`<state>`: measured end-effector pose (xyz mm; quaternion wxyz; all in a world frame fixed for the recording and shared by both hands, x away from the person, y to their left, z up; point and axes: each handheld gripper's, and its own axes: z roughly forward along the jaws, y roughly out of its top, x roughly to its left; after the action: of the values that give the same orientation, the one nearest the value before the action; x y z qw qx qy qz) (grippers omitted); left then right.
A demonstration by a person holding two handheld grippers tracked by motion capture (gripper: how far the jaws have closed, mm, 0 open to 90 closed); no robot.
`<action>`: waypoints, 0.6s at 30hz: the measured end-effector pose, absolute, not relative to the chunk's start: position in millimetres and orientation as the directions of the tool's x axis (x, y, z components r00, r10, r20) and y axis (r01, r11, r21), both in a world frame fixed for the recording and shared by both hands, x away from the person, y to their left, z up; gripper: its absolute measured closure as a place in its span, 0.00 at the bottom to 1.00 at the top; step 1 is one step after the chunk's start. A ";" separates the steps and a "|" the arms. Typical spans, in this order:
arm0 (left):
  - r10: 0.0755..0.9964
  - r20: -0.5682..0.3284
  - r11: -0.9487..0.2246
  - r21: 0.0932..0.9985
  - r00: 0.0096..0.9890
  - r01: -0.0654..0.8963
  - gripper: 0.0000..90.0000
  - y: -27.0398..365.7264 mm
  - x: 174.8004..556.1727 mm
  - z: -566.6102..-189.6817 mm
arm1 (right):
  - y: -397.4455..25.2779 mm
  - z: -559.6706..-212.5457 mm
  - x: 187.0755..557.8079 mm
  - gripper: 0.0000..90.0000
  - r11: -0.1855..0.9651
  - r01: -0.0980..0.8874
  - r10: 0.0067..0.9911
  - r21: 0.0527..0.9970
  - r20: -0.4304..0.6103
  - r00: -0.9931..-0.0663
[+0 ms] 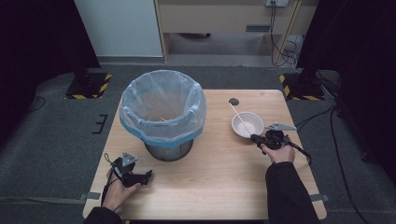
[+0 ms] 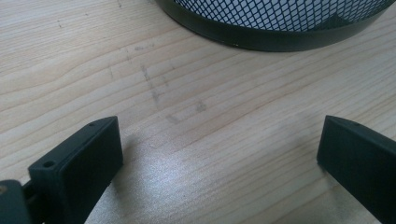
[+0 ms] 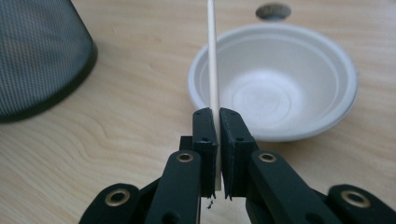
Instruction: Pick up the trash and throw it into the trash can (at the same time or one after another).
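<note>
Two containers stand on the worktop (image 1: 224, 172): a bag-lined mesh bin (image 1: 163, 114) and, to its right, an empty white bowl (image 1: 247, 124), over whose rim the right hand-held gripper (image 3: 218, 122) clamps a stick (image 3: 213, 60), while the left hand-held gripper (image 2: 219, 144) rests wide open near the bin's base.

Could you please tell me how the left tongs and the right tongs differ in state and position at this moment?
The left tongs stand wide open over bare table beside the bin; the right tongs are shut on a stick beside the white bowl. The left ones hold nothing. Both have black jaws and sit low over the wood.
</note>
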<state>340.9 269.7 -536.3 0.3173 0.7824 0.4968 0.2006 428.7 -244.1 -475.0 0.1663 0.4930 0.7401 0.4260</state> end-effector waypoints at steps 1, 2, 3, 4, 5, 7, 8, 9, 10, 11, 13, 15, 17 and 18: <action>0.905 -0.001 -0.305 0.696 0.426 0.650 0.00 269.7 340.9 -536.3 | -245.3 -471.5 428.3 0.96 0.136 0.570 0.871 0.811 0.177 -0.459; 0.905 -0.001 -0.305 0.696 0.426 0.650 0.00 269.7 340.9 -536.3 | -246.0 -469.1 427.7 0.96 0.123 0.559 0.871 0.820 0.182 -0.457; 0.905 -0.002 -0.305 0.696 0.426 0.650 0.00 269.6 340.9 -536.3 | -246.8 -467.0 427.4 0.96 0.114 0.547 0.870 0.829 0.182 -0.457; 0.905 -0.001 -0.305 0.696 0.426 0.650 0.00 269.7 340.9 -536.3 | -247.5 -464.9 427.0 0.96 0.104 0.537 0.871 0.837 0.184 -0.455; 0.905 -0.001 -0.305 0.696 0.426 0.650 0.00 269.7 340.9 -536.2 | -248.1 -463.4 426.6 0.96 0.097 0.530 0.871 0.843 0.185 -0.455; 0.905 -0.001 -0.305 0.696 0.426 0.650 0.00 269.7 340.9 -536.3 | -249.5 -460.1 425.9 0.96 0.080 0.512 0.871 0.855 0.190 -0.452; 0.905 -0.001 -0.305 0.696 0.426 0.650 0.00 269.7 340.9 -536.3 | -250.5 -458.3 425.5 0.96 0.070 0.501 0.871 0.862 0.192 -0.452; 0.905 -0.001 -0.305 0.696 0.426 0.650 0.00 269.7 340.9 -536.3 | -251.8 -455.6 424.9 0.96 0.056 0.484 0.871 0.873 0.194 -0.451; 0.905 -0.002 -0.305 0.696 0.426 0.650 0.00 269.7 340.9 -536.3 | -252.4 -453.7 424.5 0.96 0.050 0.474 0.872 0.879 0.193 -0.450; 0.905 -0.001 -0.305 0.696 0.426 0.650 0.00 269.7 340.9 -536.3 | -253.2 -451.8 424.1 0.96 0.044 0.461 0.872 0.886 0.191 -0.450; 0.905 -0.002 -0.305 0.696 0.426 0.650 0.00 269.7 340.9 -536.3 | -254.0 -448.9 423.3 0.96 0.031 0.446 0.872 0.894 0.194 -0.450; 0.905 -0.001 -0.305 0.696 0.426 0.650 0.00 269.7 340.9 -536.3 | -255.2 -444.9 422.2 0.96 0.013 0.426 0.870 0.905 0.199 -0.451; 0.905 -0.002 -0.304 0.697 0.425 0.650 0.00 269.6 340.9 -536.3 | -255.9 -442.3 421.6 0.96 0.005 0.411 0.870 0.912 0.199 -0.452; 0.905 -0.002 -0.304 0.696 0.425 0.650 0.00 269.6 340.9 -536.3 | -256.1 -440.7 421.2 0.96 0.000 0.404 0.869 0.915 0.200 -0.452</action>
<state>340.9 269.6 -536.3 0.3176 0.7820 0.4973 0.2009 421.2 -256.1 -440.7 0.2216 0.4741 0.6714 0.5246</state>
